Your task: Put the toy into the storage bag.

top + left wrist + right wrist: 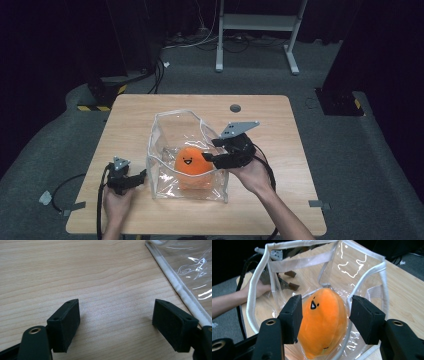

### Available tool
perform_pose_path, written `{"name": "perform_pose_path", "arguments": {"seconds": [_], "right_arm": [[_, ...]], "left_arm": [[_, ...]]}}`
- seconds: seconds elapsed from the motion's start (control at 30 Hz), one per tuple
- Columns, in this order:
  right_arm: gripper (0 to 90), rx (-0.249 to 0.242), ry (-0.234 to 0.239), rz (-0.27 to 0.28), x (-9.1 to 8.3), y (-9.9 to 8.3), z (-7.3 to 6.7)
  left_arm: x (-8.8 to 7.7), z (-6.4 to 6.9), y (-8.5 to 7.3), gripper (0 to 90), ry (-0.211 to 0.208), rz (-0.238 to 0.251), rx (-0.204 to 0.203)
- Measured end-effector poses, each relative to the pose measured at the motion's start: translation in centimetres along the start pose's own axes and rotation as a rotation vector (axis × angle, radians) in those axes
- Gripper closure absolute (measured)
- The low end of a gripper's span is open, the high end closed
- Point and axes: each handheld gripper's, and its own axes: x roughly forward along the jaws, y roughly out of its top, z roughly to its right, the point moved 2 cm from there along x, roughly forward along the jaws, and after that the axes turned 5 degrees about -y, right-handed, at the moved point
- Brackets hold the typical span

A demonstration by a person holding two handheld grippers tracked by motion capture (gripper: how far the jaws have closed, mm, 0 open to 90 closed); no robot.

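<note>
Plush toy (323, 322), orange, sits inside the clear bag (165, 125) on the bench (280, 200), long axis running between the right gripper's (324, 315) wide-spread fingers. The left gripper (116, 322), fingers wide and empty, rests beside the bag.

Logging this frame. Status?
Right gripper open, fingers flanking orange plush inside clear bag. Left gripper open over table beside bag. No obstruction.

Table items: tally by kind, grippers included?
Clear plastic bag: 1
Orange plush toy with a face, inside the bag: 1
Handheld grippers: 2, left gripper, right gripper
Total: 4
</note>
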Motion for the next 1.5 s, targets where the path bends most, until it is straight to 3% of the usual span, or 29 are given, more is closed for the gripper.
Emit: {"name": "perform_pose_path", "arguments": {"seconds": [0.13, 0.63, 1.5], "right_arm": [[43.0, 0.023, -0.003, 0.038, -0.5, -0.2, 0.5], [44.0, 0.052, -0.045, 0.097, -1.7, -0.5, 1.5], [44.2, 0.095, -0.091, 0.162, -3.5, -1.2, 2.8]], "left_arm": [[0.0, 0.0, 0.0, 22.2, 0.000, 0.000, 0.000], [0.0, 0.0, 0.0, 22.2, 0.000, 0.000, 0.001], [0.0, 0.0, 0.0, 22.2, 0.000, -0.001, 0.001]]}}
